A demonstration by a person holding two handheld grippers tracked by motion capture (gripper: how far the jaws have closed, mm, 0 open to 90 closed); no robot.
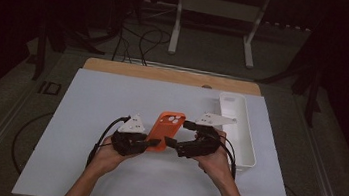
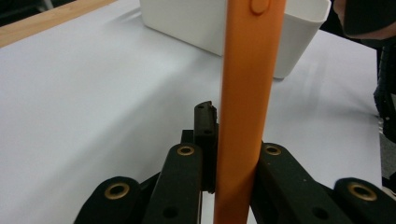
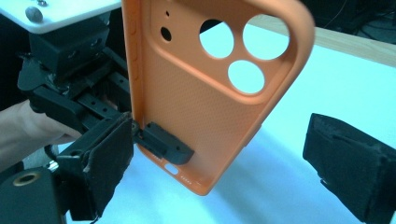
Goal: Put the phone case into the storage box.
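An orange phone case (image 1: 168, 127) with round camera holes is held up above the white table. My left gripper (image 1: 151, 142) is shut on its lower side edge. In the left gripper view the case (image 2: 245, 93) stands edge-on, clamped between the black jaws of my left gripper (image 2: 233, 163). My right gripper (image 1: 170, 142) is open just right of the case. In the right gripper view the case (image 3: 205, 102) shows its inner face, with my left gripper (image 3: 154, 140) biting its edge. The pads (image 3: 350, 163) of my right gripper (image 3: 229, 154) stand wide apart on either side of the case's lower end.
A long white tray (image 1: 248, 137) lies at the right of the table, close behind my right hand; in the left gripper view the tray (image 2: 196, 23) is behind the case. A wooden table edge (image 1: 165, 73) runs along the back.
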